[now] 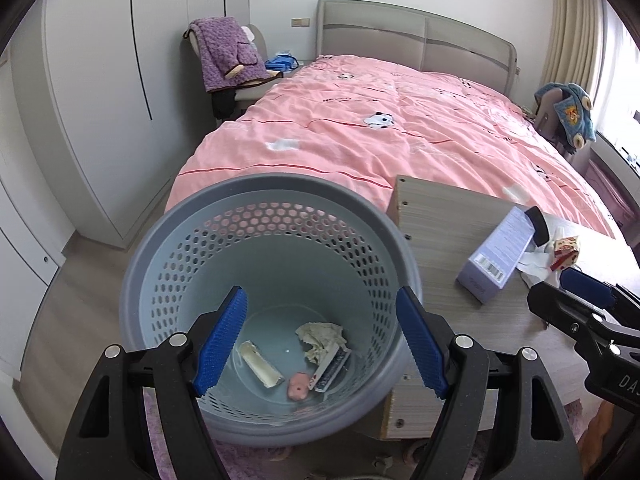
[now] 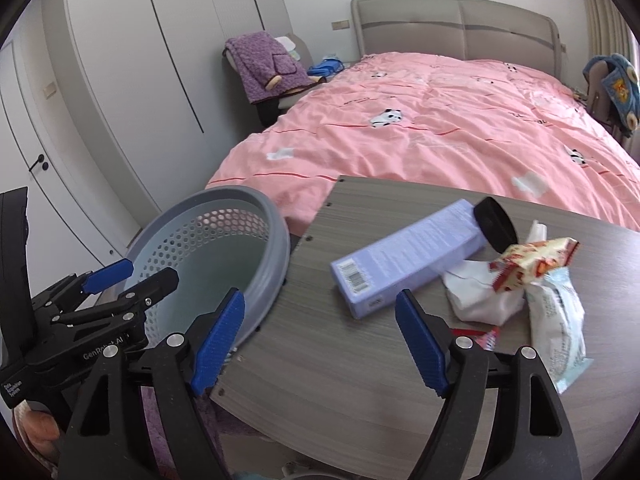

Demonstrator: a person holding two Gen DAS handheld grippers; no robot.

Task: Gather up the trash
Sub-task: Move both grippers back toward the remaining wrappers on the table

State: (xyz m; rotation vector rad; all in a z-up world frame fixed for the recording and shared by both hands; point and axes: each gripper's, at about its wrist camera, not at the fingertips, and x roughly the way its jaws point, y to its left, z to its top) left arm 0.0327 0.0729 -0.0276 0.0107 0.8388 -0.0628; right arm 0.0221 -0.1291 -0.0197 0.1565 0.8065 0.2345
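The grey table (image 2: 360, 380) stands against the pink bed (image 2: 440, 132), with the perforated bin (image 1: 272, 200) just beside its left edge. The bin already holds a few scraps; a lilac box (image 2: 404, 256), a black lid (image 2: 496, 226) and crumpled wrappers (image 2: 532, 268) remain on the table. The left gripper (image 1: 320, 340) hangs spread and empty over the bin. The right gripper (image 2: 320, 344), also released, likely best approaches the box squarely across its narrow width, then carries it clear over the rim

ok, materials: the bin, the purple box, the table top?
Bin: moulded plastic, matte grey-blue, with a perforated wall and thick rolled rim. Purple box: looks like printed cardboard, with crisp folded edges and a barcode. Table top: probably wood-grain laminate board, with drilled holes at its edge.
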